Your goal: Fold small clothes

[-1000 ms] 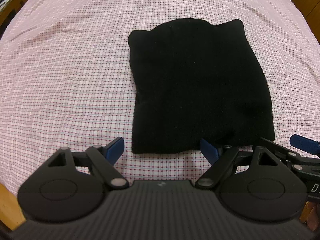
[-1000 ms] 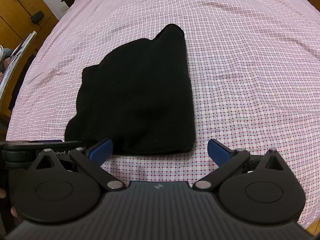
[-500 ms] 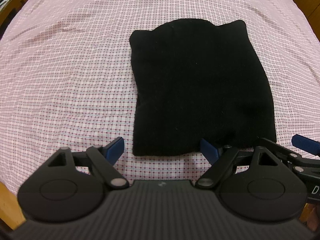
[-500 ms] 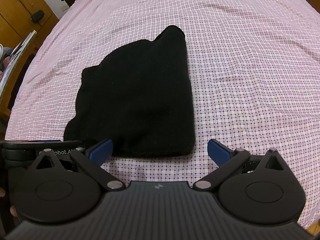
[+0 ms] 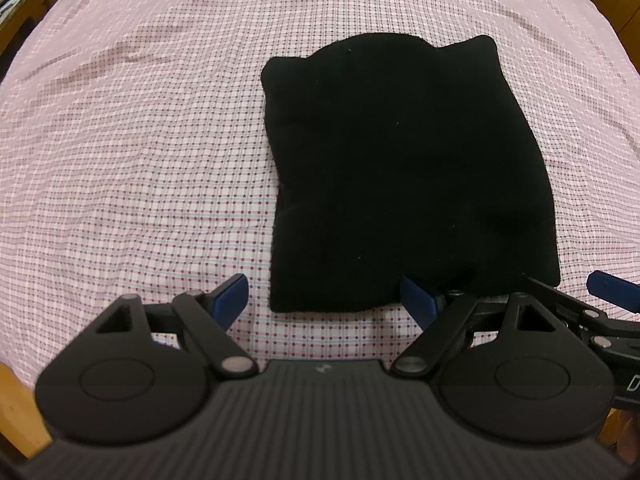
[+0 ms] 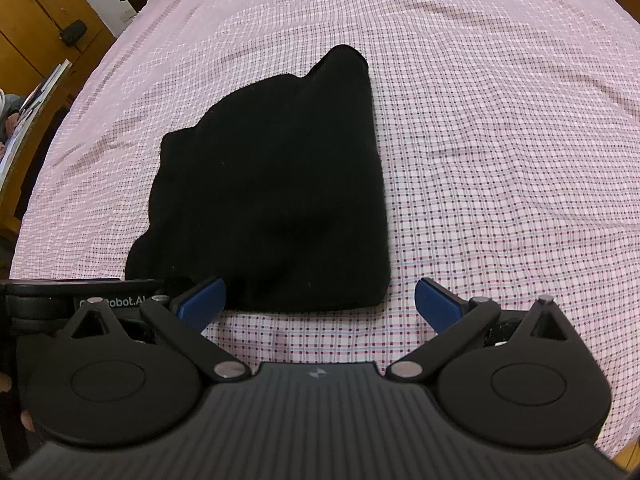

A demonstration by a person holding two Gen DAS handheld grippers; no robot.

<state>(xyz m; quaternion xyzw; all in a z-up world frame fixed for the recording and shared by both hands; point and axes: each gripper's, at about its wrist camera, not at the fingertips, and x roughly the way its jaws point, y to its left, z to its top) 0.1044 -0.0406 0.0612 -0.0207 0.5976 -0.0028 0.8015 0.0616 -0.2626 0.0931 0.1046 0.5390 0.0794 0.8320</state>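
Note:
A black folded garment (image 5: 404, 176) lies flat on the pink checked bedsheet (image 5: 140, 140). In the left wrist view my left gripper (image 5: 326, 298) stands open just short of the garment's near edge, with nothing between its blue fingertips. The right wrist view shows the same black garment (image 6: 276, 196) ahead and a little left. My right gripper (image 6: 320, 304) is open too, hovering at the garment's near right corner and holding nothing. The right gripper (image 5: 576, 304) also shows at the left view's right edge.
The bedsheet (image 6: 500, 140) spreads wide on all sides of the garment. Wooden cabinets (image 6: 36, 12) and a stack of papers (image 6: 32, 100) stand past the bed's left side. A wooden bed frame edge (image 5: 16, 420) shows at the lower left.
Both grippers have drifted back very slightly from the garment. The garment lies as before, and both grippers stay open.

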